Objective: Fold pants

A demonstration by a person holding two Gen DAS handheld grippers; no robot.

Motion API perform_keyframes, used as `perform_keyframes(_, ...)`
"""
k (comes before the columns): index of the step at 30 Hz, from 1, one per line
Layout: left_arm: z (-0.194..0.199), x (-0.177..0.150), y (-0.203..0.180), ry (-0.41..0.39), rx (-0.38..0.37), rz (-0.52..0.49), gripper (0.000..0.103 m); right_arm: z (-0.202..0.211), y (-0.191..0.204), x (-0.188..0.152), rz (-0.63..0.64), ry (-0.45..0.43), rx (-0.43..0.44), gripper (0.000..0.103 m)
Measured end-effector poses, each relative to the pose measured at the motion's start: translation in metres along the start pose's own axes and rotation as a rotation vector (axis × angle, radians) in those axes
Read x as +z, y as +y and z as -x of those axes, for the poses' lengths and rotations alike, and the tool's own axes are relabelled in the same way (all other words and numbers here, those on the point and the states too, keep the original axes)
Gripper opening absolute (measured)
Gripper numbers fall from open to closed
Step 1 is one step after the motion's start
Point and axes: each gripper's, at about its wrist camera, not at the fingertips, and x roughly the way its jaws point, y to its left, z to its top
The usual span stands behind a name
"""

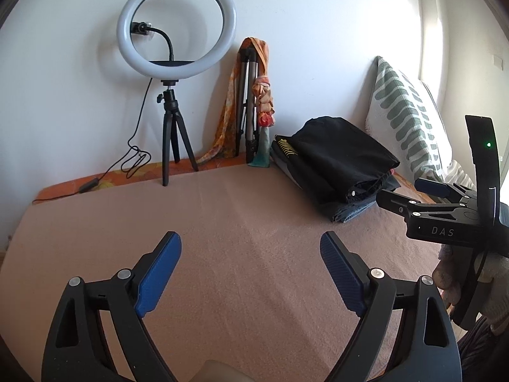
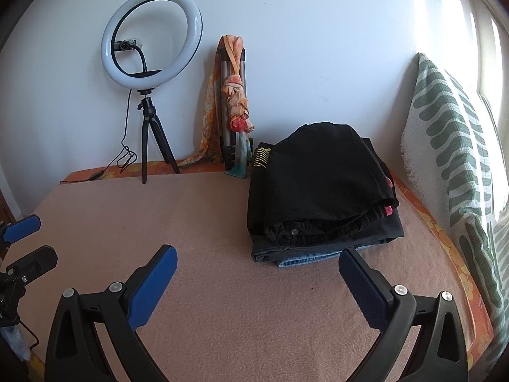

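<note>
Pink blanket [image 1: 241, 229] is covering the bed and filling the foreground of both wrist views, with a white wall rising behind it. Over this blanket the left tool [image 1: 251, 248] is hovering with its blue pads [image 1: 159, 273] spread wide apart and nothing sitting between them. Beside it, the right tool [image 2: 257, 264] is likewise standing wide open and gripping nothing; in the left view its black frame is showing at the right edge, carried by a hand [image 1: 445, 278] that seems to be wearing a light glove, though the fisheye edge is blurring it.

Just ahead of the right tool's right pad, a stack of folded pants [image 2: 321, 191] is lying on the blanket toward the far right of the bed. Black pants are sitting on top, dark ones beneath, and a strip of light blue denim is peeking out at the bottom edge. Neither tool is touching the stack.

Further right, a white pillow with green leaf markings [image 2: 455, 146] is leaning upright near the bright window side. Along the back wall, a ring light [image 1: 176, 28] is standing on a small black tripod [image 1: 173, 140], its cable trailing onto an orange patterned sheet. Between the light and the pants, a folded tripod [image 1: 246, 108] is propped against the wall with an orange scarf [image 1: 264, 105] draped and knotted over it.
</note>
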Motion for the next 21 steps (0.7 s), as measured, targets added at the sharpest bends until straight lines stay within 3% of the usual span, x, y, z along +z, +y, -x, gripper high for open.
perform_keyframes(21,0.002,-0.008,-0.002,0.03,0.013,-0.027,0.09,0.015,-0.004,0.003,0.012,-0.065,-0.034,0.103)
